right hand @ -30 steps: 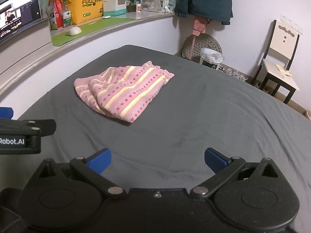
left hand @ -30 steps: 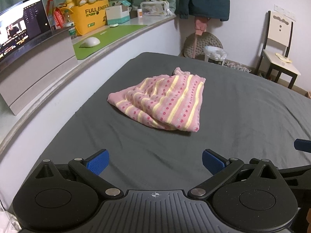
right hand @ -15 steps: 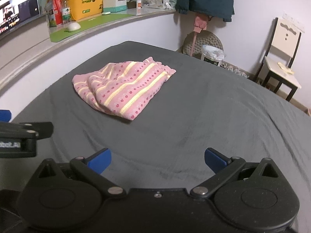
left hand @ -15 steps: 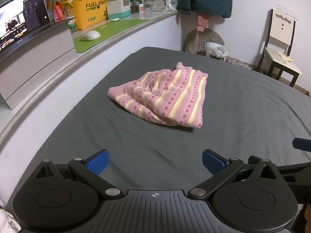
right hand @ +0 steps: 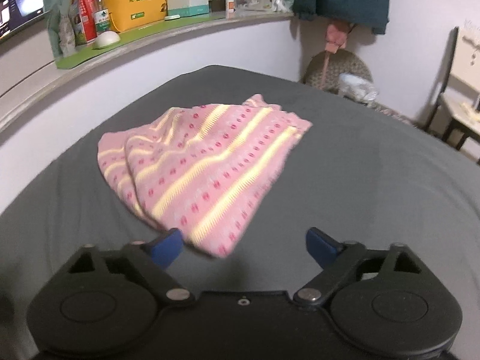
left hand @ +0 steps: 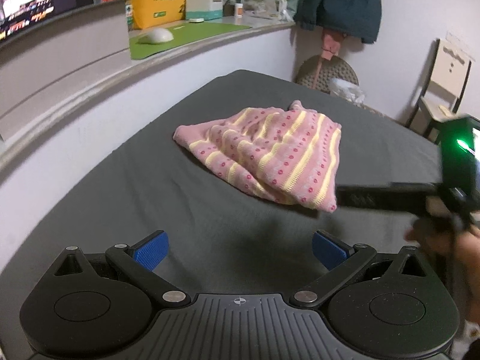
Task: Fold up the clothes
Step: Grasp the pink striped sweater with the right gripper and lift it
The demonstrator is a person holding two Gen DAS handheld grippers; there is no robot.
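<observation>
One garment is to be seen: a pink knitted piece with yellow stripes and red dots (right hand: 204, 174), lying crumpled and partly doubled over on the grey bed (right hand: 375, 195), in the half of the bed nearer the curved white wall and well in from every edge. Its stripes, and with them its long axis, run from the near corner of the cloth toward the far right of the bed, as the right wrist view shows it.

Two grippers are counted. The right gripper (right hand: 244, 244) is the nearer one: the garment's near corner lies just ahead of it and slightly to its left, at the tip of its left blue pad (right hand: 166, 249), though whether that pad touches the cloth cannot be told through the blur. Its jaws have just been closing somewhat but are spread wide, and nothing is yet pinched between them. In the left wrist view the same gripper's body (left hand: 390, 193) is seen reaching in from the right to the cloth's (left hand: 264, 156) near right corner.

The left gripper (left hand: 240, 250) is held farther back, over bare sheet, with the garment ahead of it; its jaws are spread and empty.

The near corner is judged to be the first grasp, taken by the right hand, and the far left end is left for the other.
</observation>
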